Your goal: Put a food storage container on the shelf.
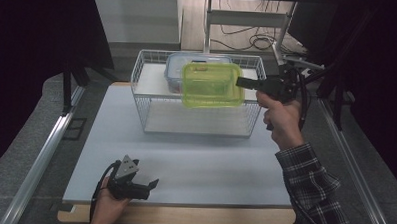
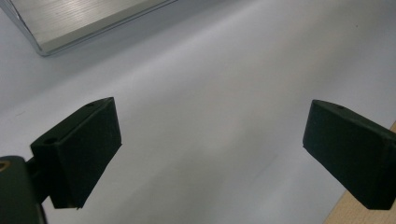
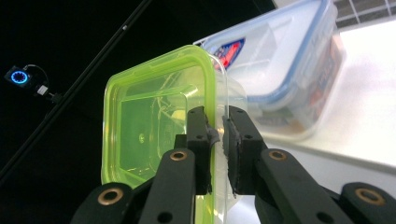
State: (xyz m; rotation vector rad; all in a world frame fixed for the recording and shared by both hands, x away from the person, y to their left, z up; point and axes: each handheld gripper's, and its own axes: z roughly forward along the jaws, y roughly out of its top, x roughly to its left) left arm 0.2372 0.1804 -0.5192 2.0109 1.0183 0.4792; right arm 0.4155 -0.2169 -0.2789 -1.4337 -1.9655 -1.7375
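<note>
A yellow-green plastic container [image 1: 211, 85] hangs in the air in front of the wire basket's upper shelf, tilted on edge. My right gripper [image 1: 243, 82] is shut on its right rim, coming in from the right. In the right gripper view the two pads pinch the thin rim of the green container [image 3: 149, 126]. Behind it a clear box with a blue-rimmed lid [image 3: 285, 70] stands on the shelf; its blue-rimmed lid [image 1: 180, 61] shows behind the green container in the high view. My left gripper [image 1: 151, 184] rests low at the table's near left, jaws wide apart over bare table [image 2: 210, 135], holding nothing.
The white wire basket [image 1: 146, 97] has two shelves and stands at the middle back of the grey table mat [image 1: 204, 167]. A metal frame rail [image 1: 40, 156] runs along the left side. Cables lie on the floor behind the basket.
</note>
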